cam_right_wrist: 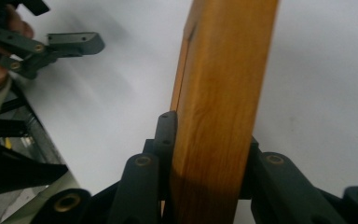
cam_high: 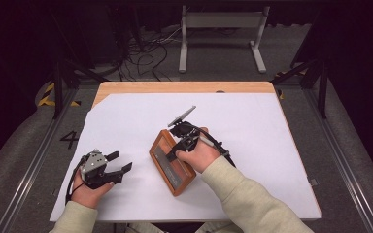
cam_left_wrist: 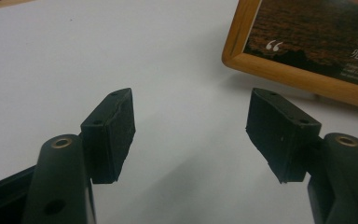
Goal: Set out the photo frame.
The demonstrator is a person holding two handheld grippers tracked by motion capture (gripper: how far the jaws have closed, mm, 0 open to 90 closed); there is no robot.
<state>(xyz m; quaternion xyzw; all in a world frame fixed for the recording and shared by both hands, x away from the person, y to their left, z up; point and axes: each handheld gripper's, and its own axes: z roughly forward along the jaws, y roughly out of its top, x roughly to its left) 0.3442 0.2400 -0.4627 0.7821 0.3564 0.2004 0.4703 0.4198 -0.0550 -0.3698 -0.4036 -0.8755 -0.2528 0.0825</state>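
**What the views keep back**

In the right gripper view the wooden picture frame (cam_right_wrist: 219,102) runs off the top and bottom edges, and its printed face is turned away, so only its side shows. The pads of the right gripper (cam_right_wrist: 205,154) sit behind the frame's edge; the wood covers the contact. Left of the frame, the left gripper (cam_right_wrist: 51,46) is soft and cut by the picture's border.

In the left gripper view the frame (cam_left_wrist: 303,70) is clipped at the top right corner, and the small white print on its dark card is too fine to read.

From the high view, the hand (cam_high: 199,154) hides the frame's near right corner.
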